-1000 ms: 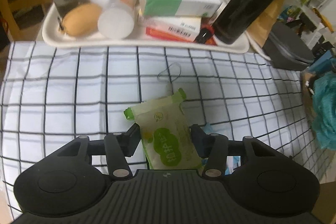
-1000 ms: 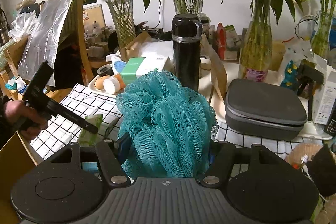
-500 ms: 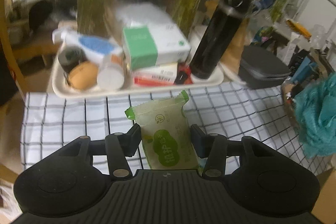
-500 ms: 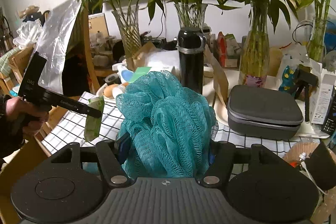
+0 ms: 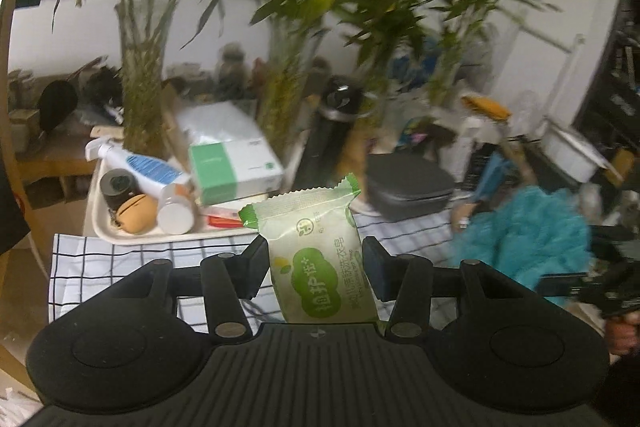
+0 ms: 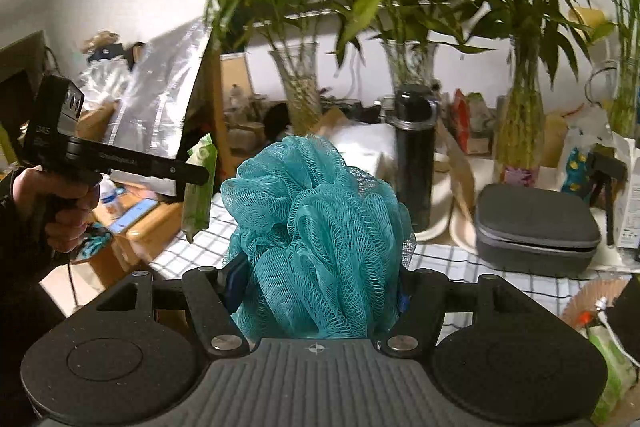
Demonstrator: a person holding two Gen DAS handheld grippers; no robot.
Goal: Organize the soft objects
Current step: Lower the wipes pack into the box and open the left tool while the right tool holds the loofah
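Note:
My left gripper [image 5: 316,269] is shut on a green soap packet [image 5: 320,255] and holds it in the air above the checked cloth [image 5: 120,259]. The packet also shows in the right wrist view [image 6: 199,187], pinched by the left gripper [image 6: 200,177] at the left. My right gripper [image 6: 320,291] is shut on a teal mesh bath sponge [image 6: 320,239], held up over the table. The sponge shows at the right of the left wrist view [image 5: 528,231].
A white tray [image 5: 120,235] holds a spray bottle, a green box [image 5: 232,163] and small jars. A black flask [image 6: 414,155], a grey zip case [image 6: 536,227] and glass vases with bamboo [image 6: 520,131] stand behind. A cardboard box [image 6: 148,223] sits low at the left.
Both grippers have risen with their loads. The left gripper lifted the soap packet off the cloth and tilted up toward the plants. The right gripper rose with the sponge.

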